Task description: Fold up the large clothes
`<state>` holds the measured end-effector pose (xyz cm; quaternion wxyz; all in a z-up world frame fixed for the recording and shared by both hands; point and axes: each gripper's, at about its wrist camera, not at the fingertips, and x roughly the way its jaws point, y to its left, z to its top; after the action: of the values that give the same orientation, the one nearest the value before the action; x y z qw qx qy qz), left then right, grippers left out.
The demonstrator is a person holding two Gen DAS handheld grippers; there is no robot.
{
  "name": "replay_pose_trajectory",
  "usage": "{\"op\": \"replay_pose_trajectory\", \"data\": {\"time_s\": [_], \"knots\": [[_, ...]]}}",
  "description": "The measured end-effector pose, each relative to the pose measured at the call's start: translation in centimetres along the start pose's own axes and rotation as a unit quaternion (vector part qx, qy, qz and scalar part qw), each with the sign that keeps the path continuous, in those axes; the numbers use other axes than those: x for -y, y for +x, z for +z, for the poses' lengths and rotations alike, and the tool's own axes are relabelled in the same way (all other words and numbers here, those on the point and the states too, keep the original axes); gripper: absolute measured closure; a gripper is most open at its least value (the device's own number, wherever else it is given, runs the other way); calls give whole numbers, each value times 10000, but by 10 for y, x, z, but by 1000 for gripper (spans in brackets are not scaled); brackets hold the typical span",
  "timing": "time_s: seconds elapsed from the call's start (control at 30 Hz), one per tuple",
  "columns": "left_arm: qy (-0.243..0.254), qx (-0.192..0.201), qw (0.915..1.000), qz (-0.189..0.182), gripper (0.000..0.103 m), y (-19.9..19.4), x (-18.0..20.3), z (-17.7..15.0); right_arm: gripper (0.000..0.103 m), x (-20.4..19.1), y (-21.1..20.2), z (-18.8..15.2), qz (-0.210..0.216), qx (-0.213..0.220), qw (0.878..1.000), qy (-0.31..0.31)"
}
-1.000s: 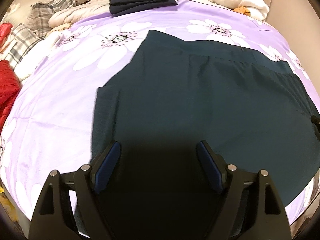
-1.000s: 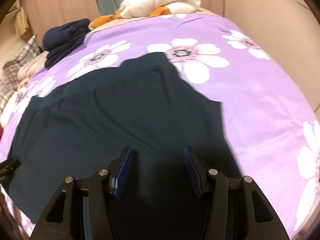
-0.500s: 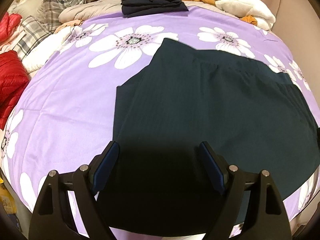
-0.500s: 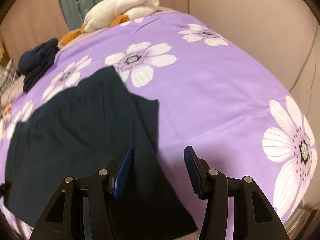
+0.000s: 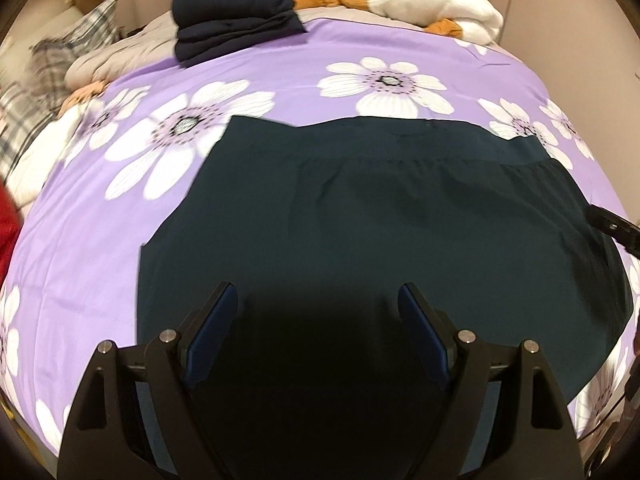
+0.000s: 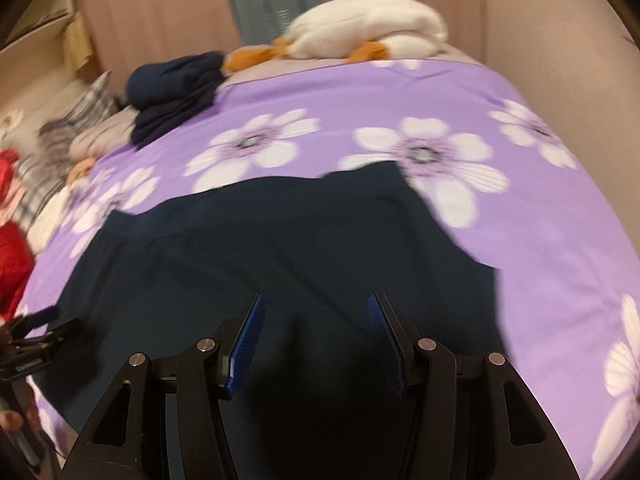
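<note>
Dark teal garment lies spread flat across the centre of the purple flowered bed, its waistband toward the top of the frame, no fold in it that shows. Left claw hangs over its near part at the bottom of the frame, jaws wide, nothing between them. Right claw hovers likewise in the blurred right view, jaws at a middling gap, empty. A folded navy stack sits at the upper left, so by my reckoning some pieces are done. This one looks barely begun.
</note>
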<state>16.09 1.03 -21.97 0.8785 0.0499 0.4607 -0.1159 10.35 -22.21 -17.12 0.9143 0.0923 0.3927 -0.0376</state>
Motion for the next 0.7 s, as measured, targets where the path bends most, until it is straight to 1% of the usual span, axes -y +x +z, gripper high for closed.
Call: {"op": "replay_pose_trajectory", "data": {"time_s": [0.17, 0.27, 0.4, 0.5, 0.63, 0.7], "knots": [[7, -129, 9999, -93, 20, 18, 7, 20, 50, -31, 26, 14, 324, -179, 9990, -269], [-77, -249, 9994, -227, 20, 31, 11, 32, 50, -45, 40, 20, 422, -321, 9980, -341], [-150, -298, 9992, -240, 20, 46, 16, 48, 50, -59, 59, 26, 509, -476, 9969, -365], [-150, -352, 9992, -137, 20, 60, 19, 57, 50, -67, 72, 27, 536, -653, 9957, -385], [10, -422, 9988, 229, 20, 76, 19, 59, 50, -72, 88, 27, 452, -903, 9938, -458], [18, -491, 9985, 229, 20, 81, 15, 59, 50, -69, 92, 28, 424, -977, 9933, -437]]}}
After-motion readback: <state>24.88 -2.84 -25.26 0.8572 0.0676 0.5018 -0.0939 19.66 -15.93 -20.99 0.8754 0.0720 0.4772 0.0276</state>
